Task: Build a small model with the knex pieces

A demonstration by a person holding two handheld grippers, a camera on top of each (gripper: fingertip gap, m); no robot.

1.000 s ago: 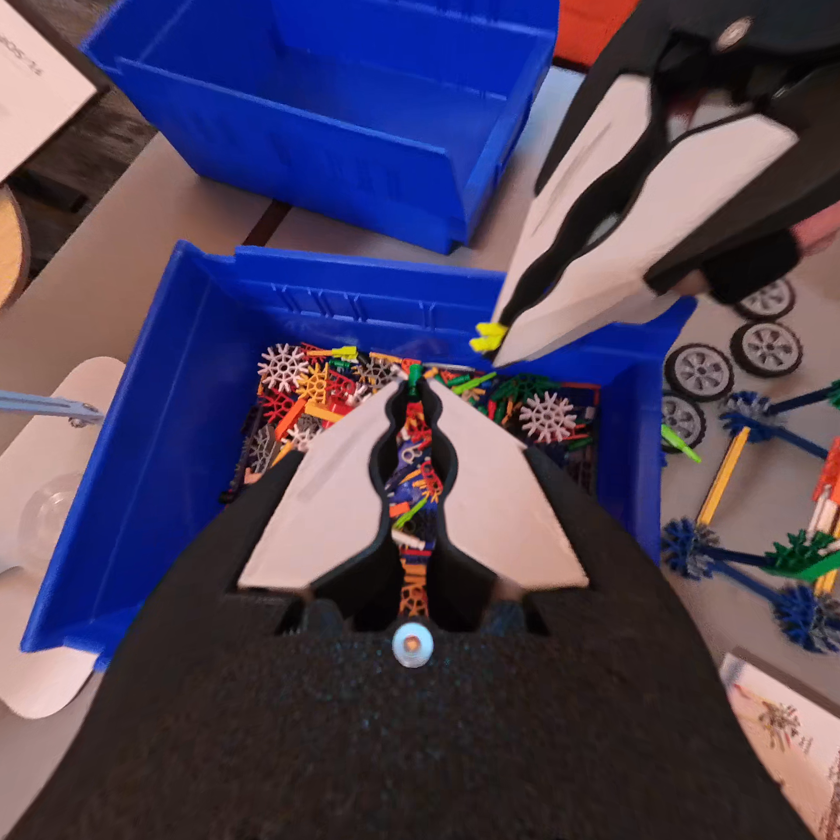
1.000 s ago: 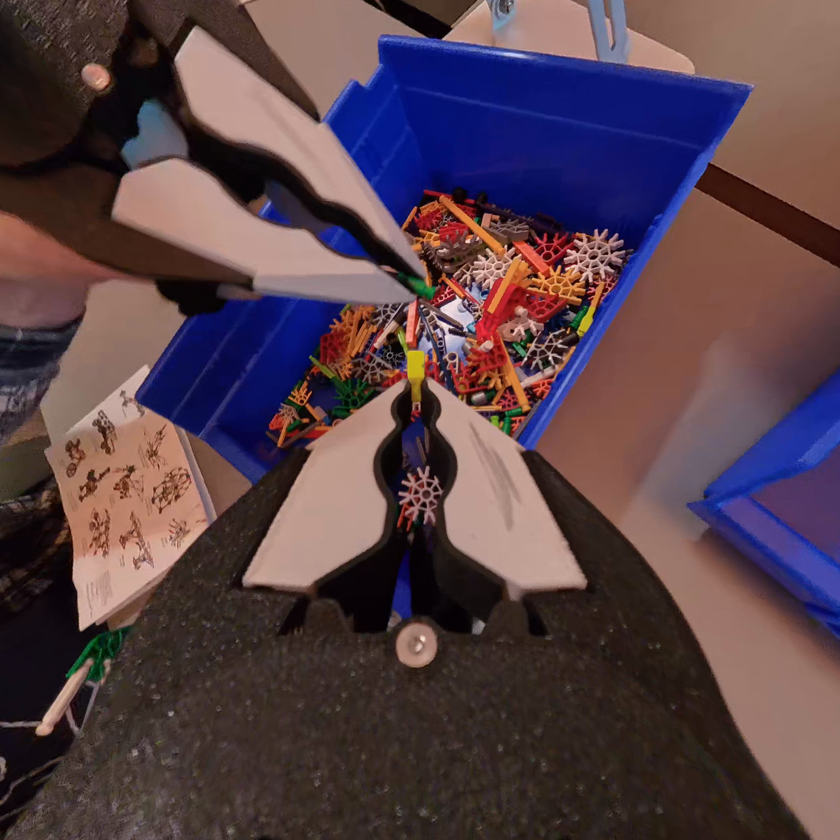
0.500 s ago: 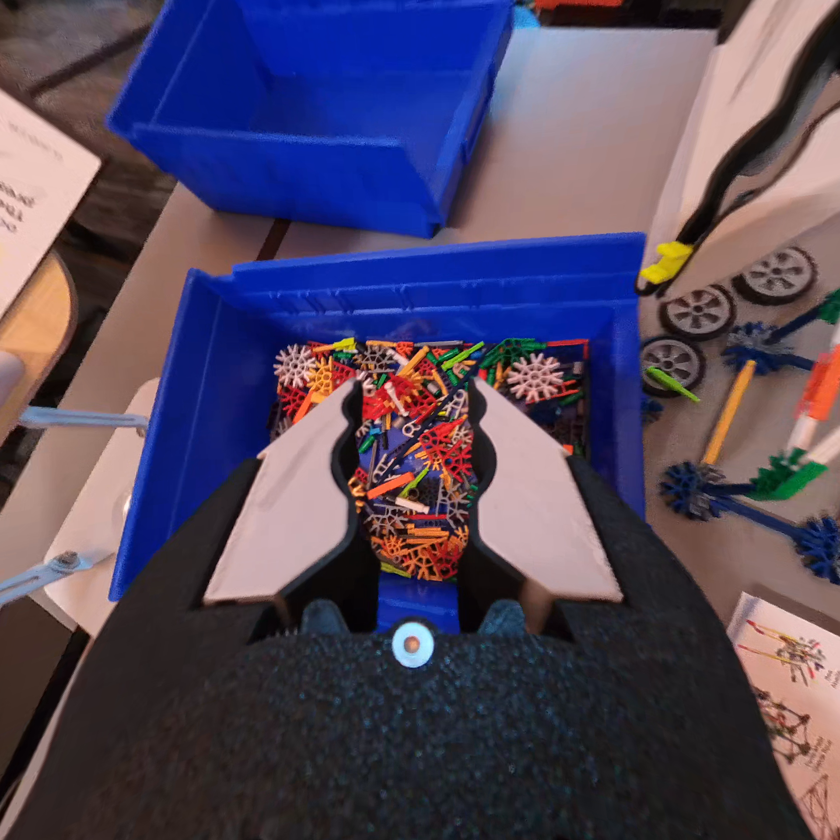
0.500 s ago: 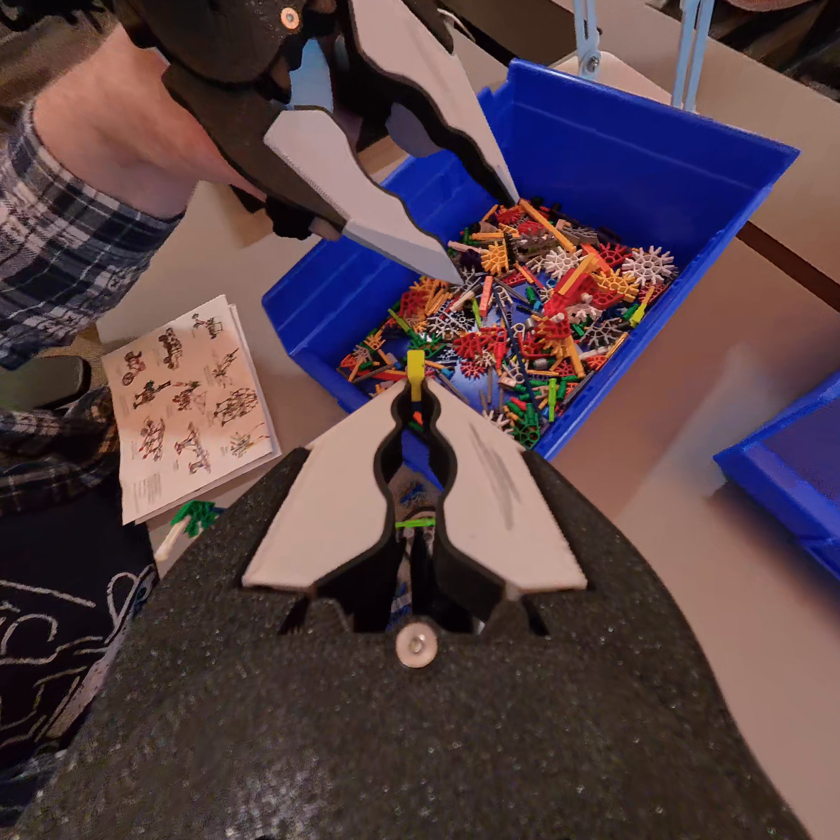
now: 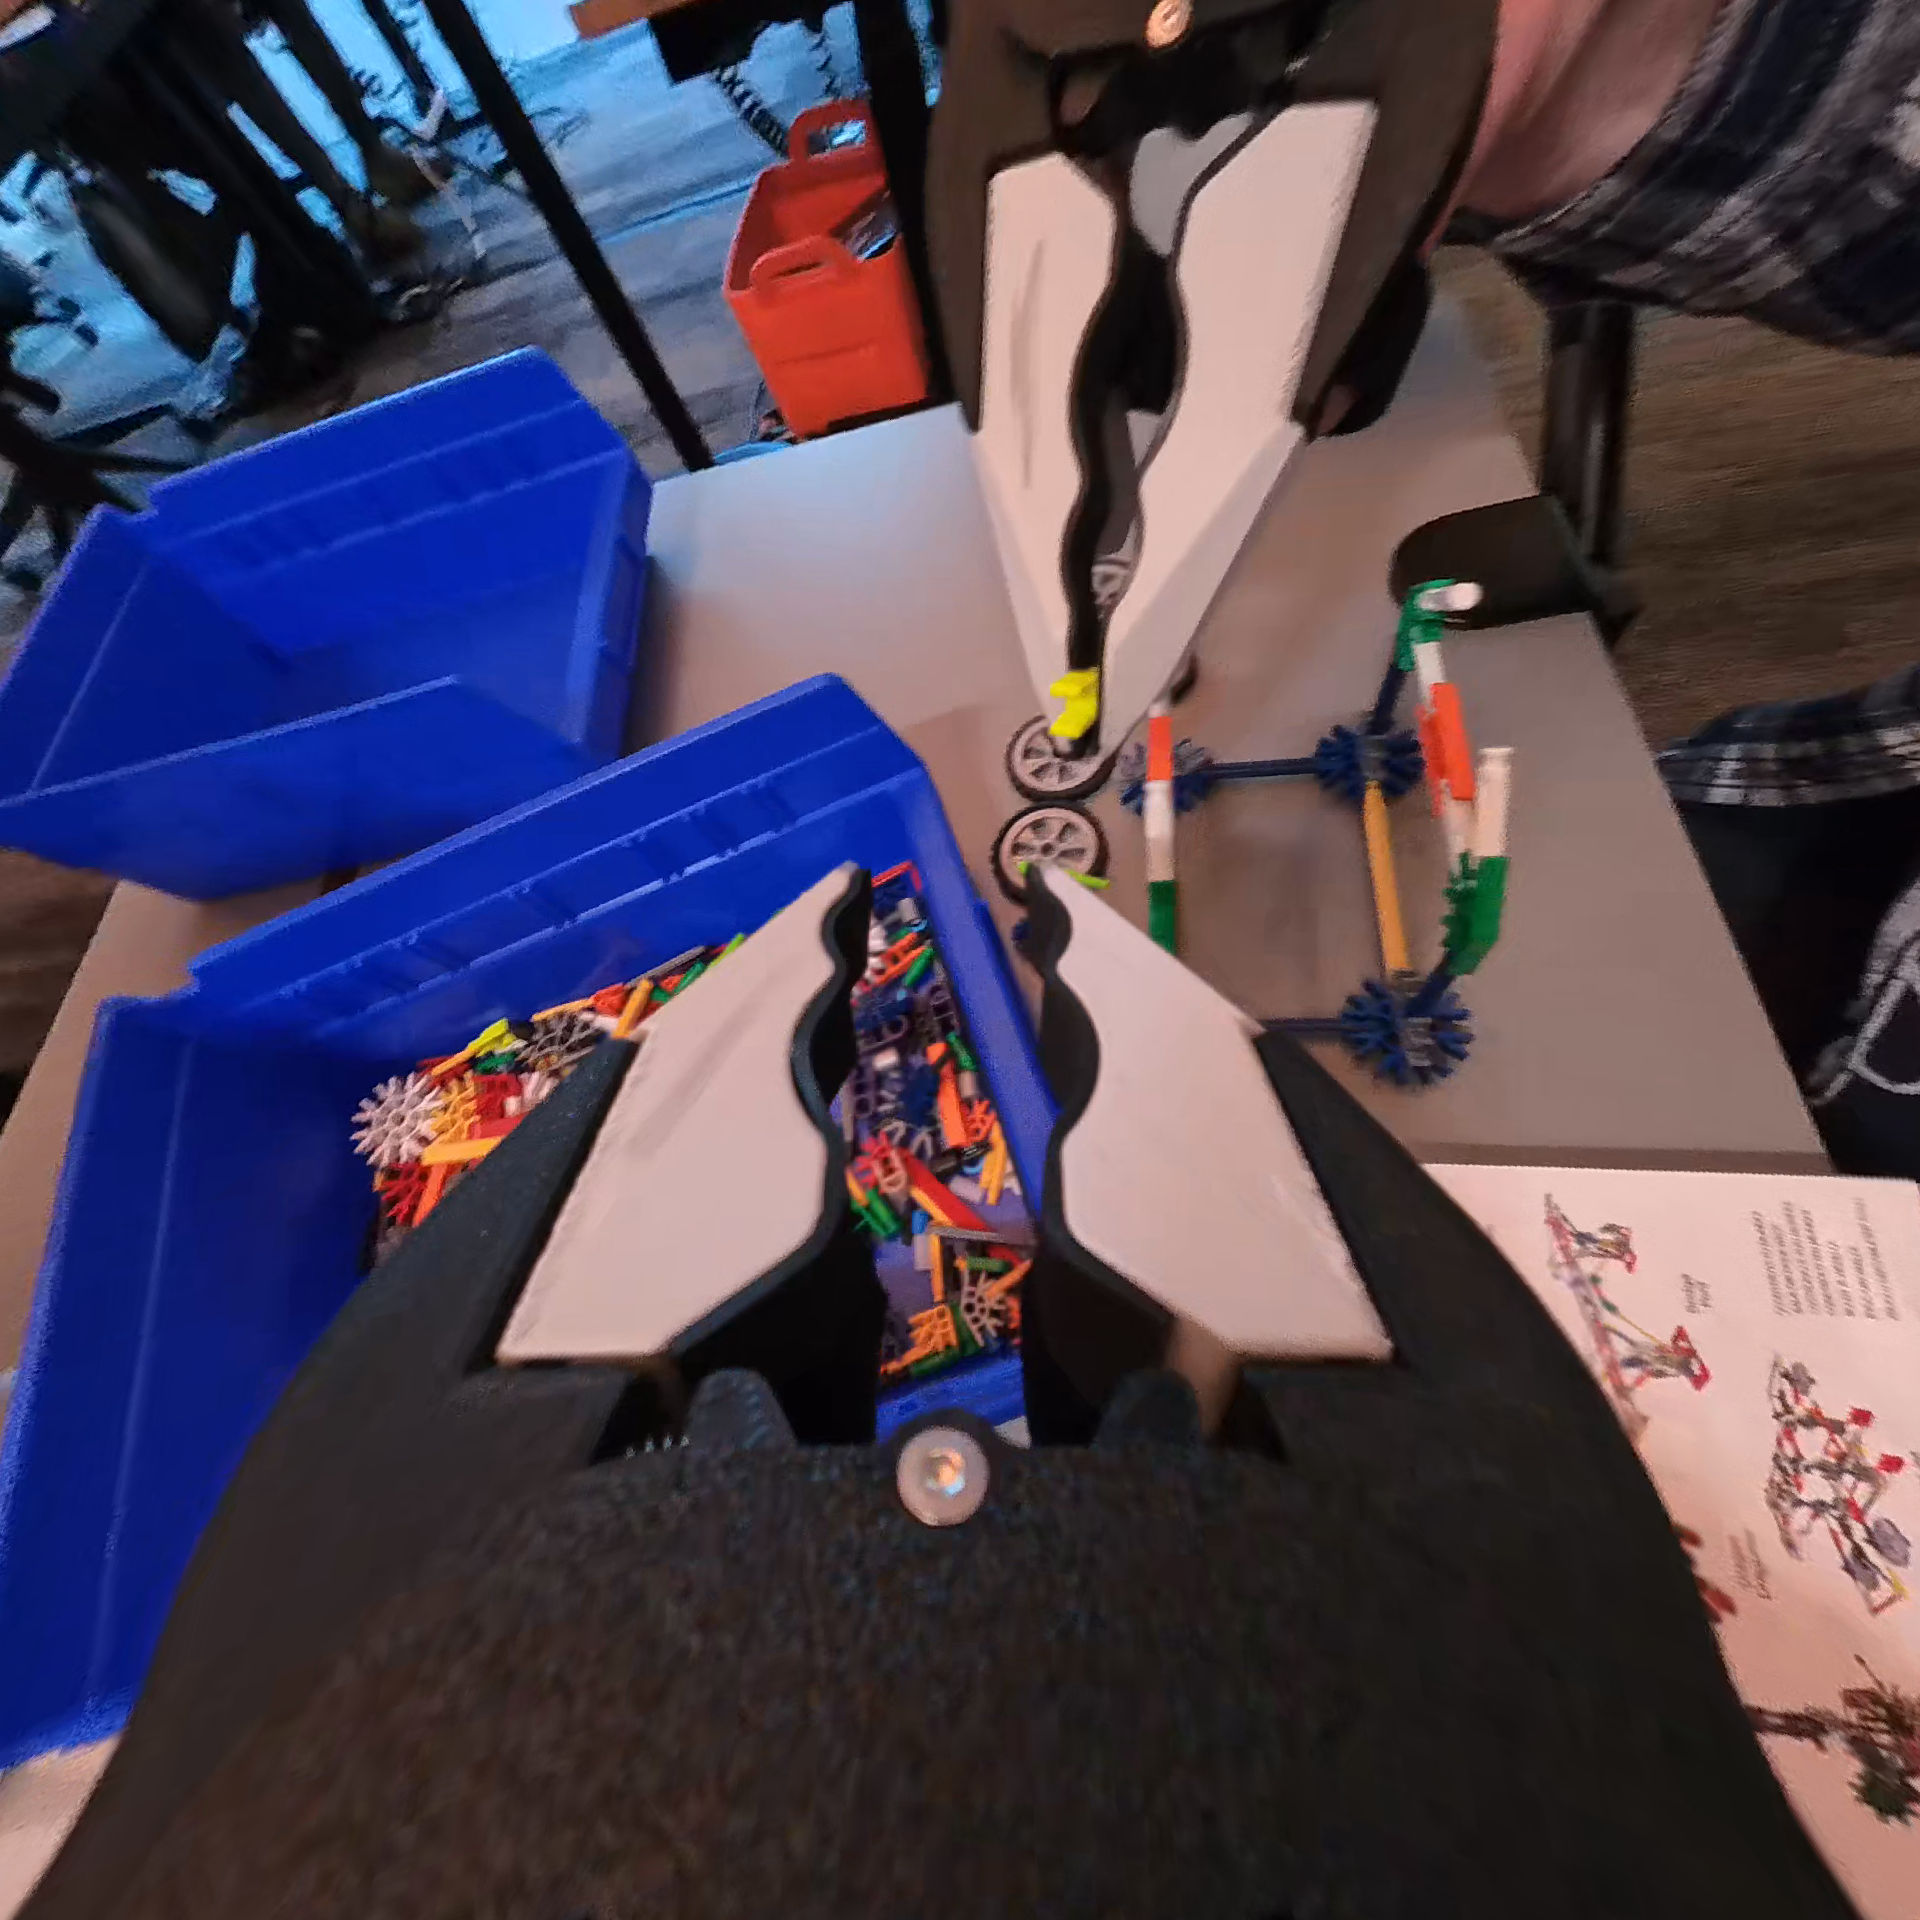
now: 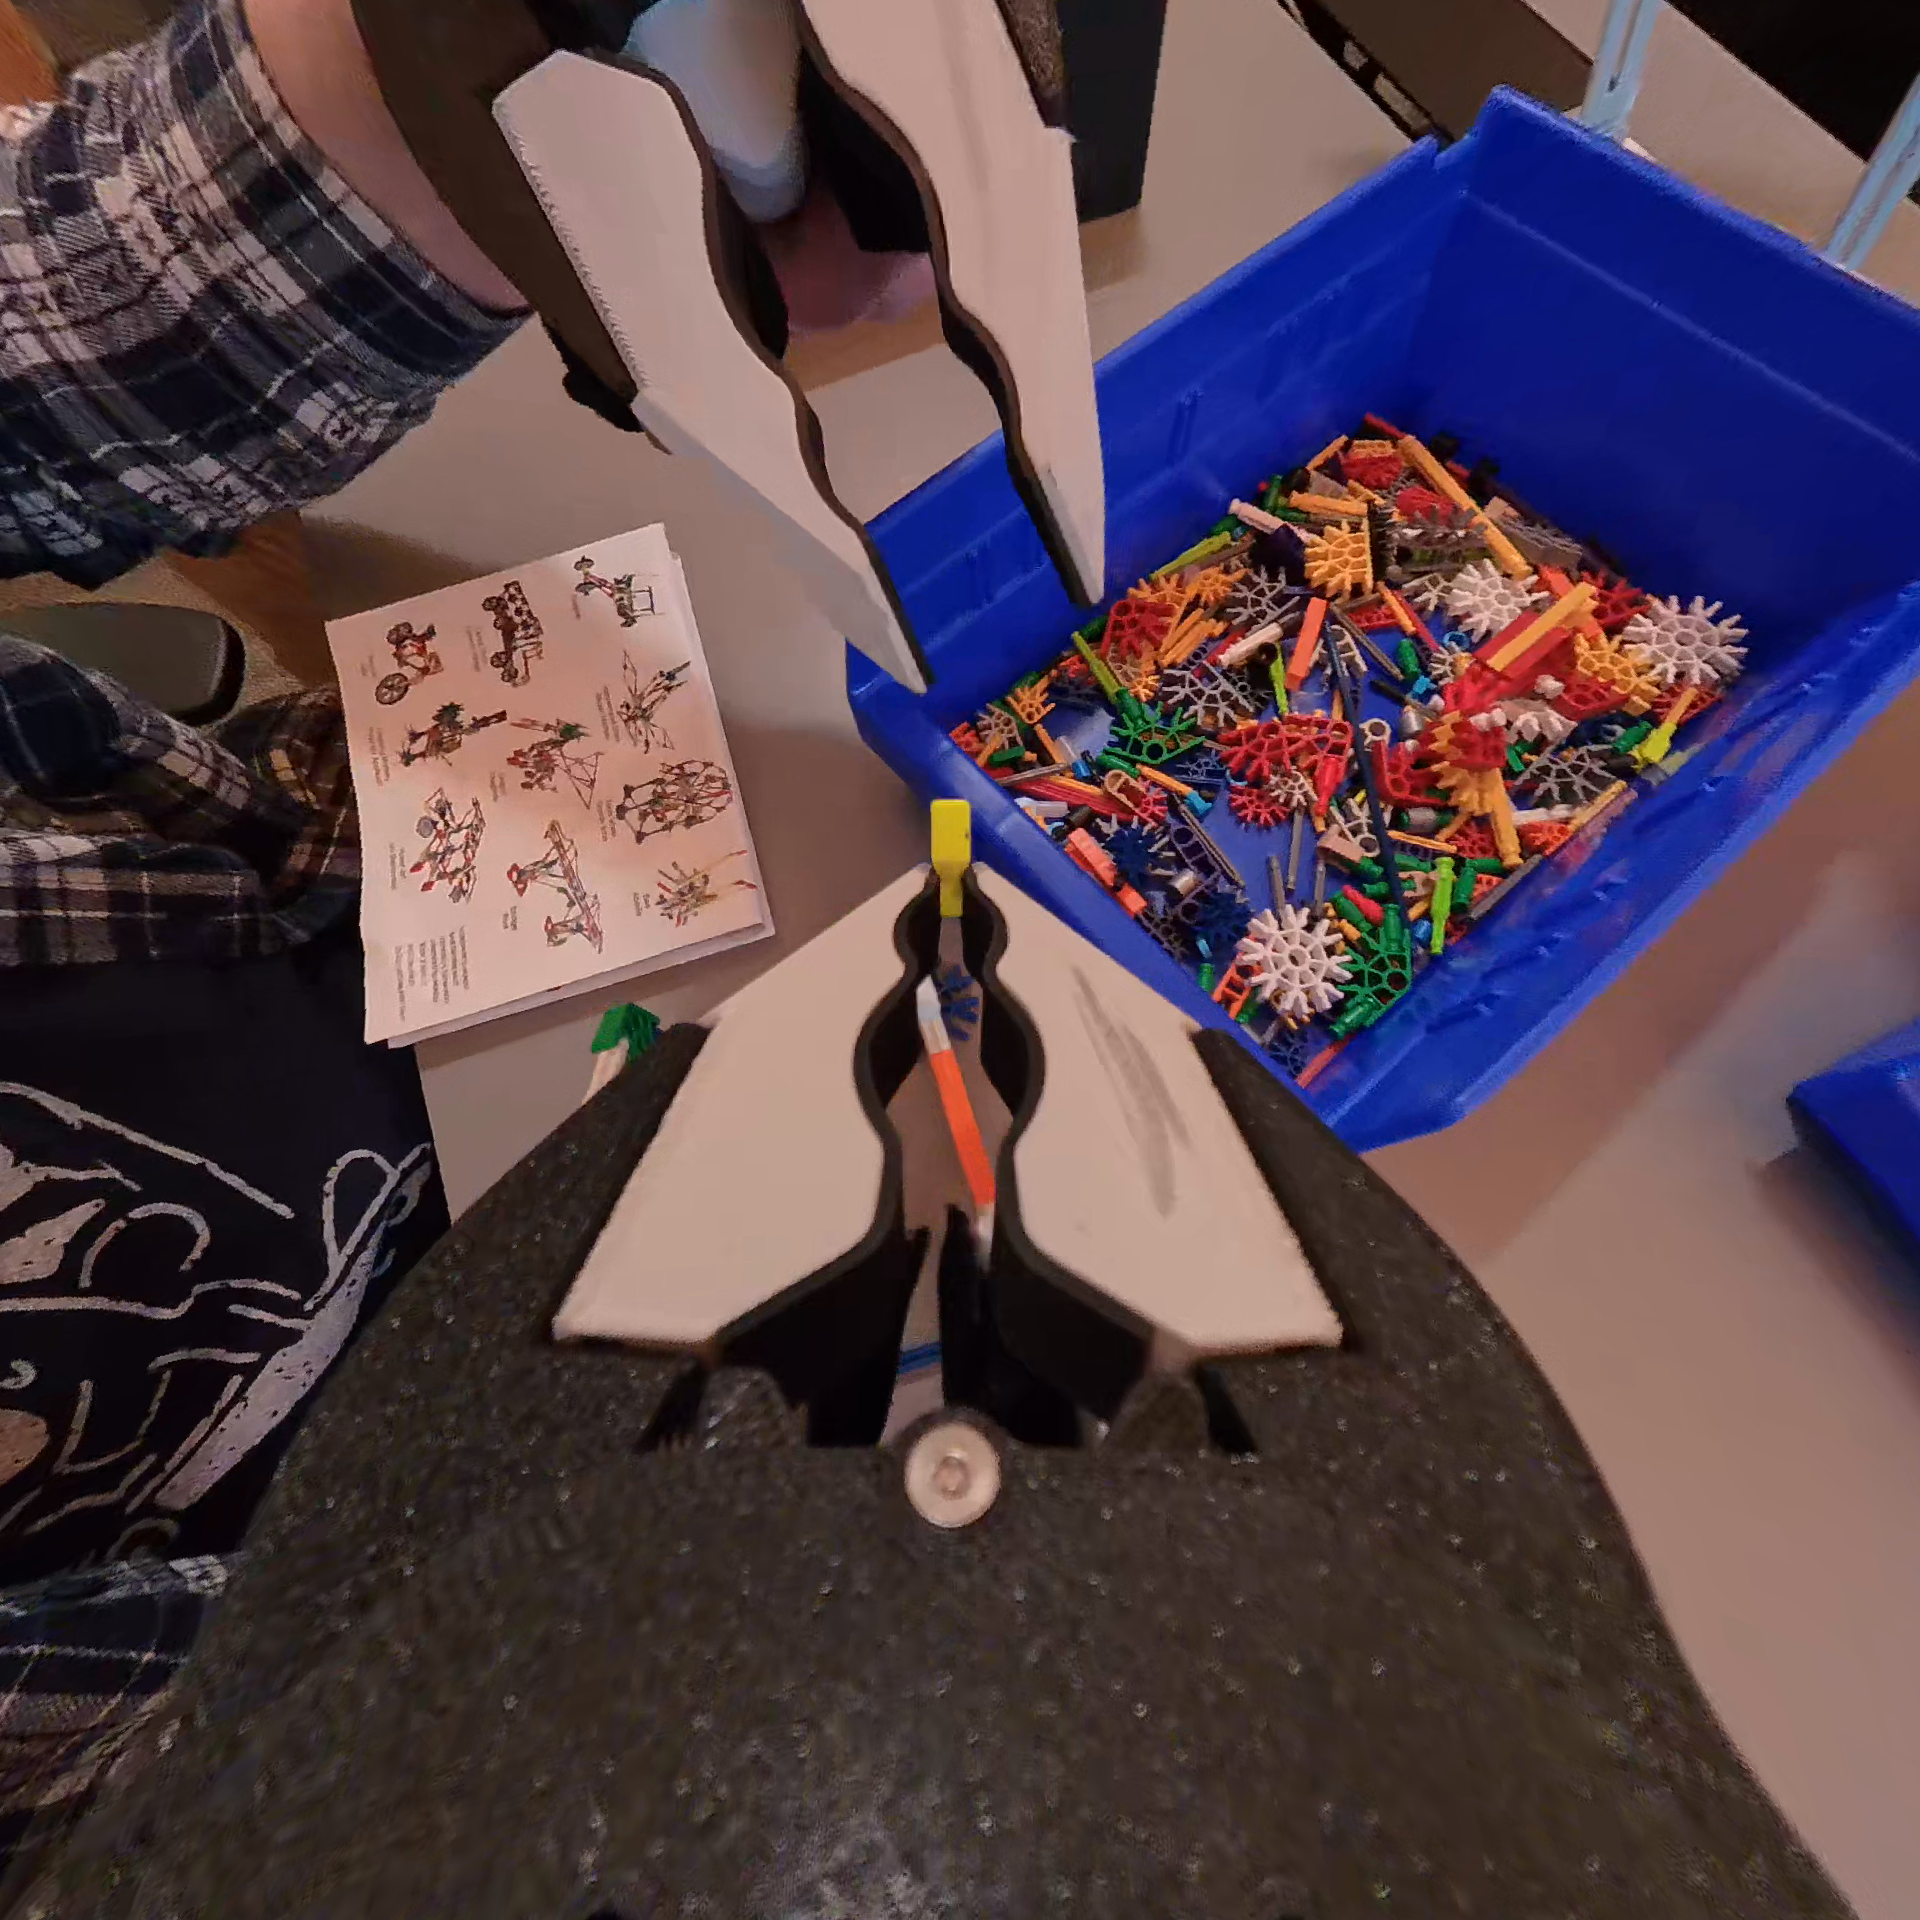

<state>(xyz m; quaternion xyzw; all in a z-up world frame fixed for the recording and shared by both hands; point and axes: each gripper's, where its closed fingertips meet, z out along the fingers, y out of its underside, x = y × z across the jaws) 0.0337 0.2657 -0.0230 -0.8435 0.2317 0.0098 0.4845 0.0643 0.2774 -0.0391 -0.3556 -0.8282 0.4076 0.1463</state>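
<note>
My left gripper (image 5: 945, 888) is open and empty, over the right rim of a blue bin (image 5: 260, 1174) full of small coloured construction pieces (image 5: 925, 1153). It also shows open at the top of the right wrist view (image 6: 1003, 644). My right gripper (image 6: 948, 878) is shut on a small yellow piece (image 6: 949, 847). In the left wrist view it (image 5: 1081, 717) holds that yellow piece (image 5: 1073, 701) just above a grey wheel (image 5: 1055, 764). A part-built frame of blue connectors and coloured rods (image 5: 1387, 831) lies on the table beside the wheels.
An empty blue bin (image 5: 312, 644) stands behind the full one (image 6: 1621, 312). An instruction booklet lies at the table's edge (image 5: 1756, 1455) and also shows in the right wrist view (image 6: 540, 779). A second grey wheel (image 5: 1049, 842) lies by the bin. An orange container (image 5: 831, 281) is on the floor beyond. A person's plaid sleeve (image 6: 208, 312) is near. Tip to tip, the grippers are about 4 cm apart.
My left gripper opened, let go a green piece and drew back to the bin's right rim. My right gripper carried the yellow piece out of the bin to the wheels and frame.
</note>
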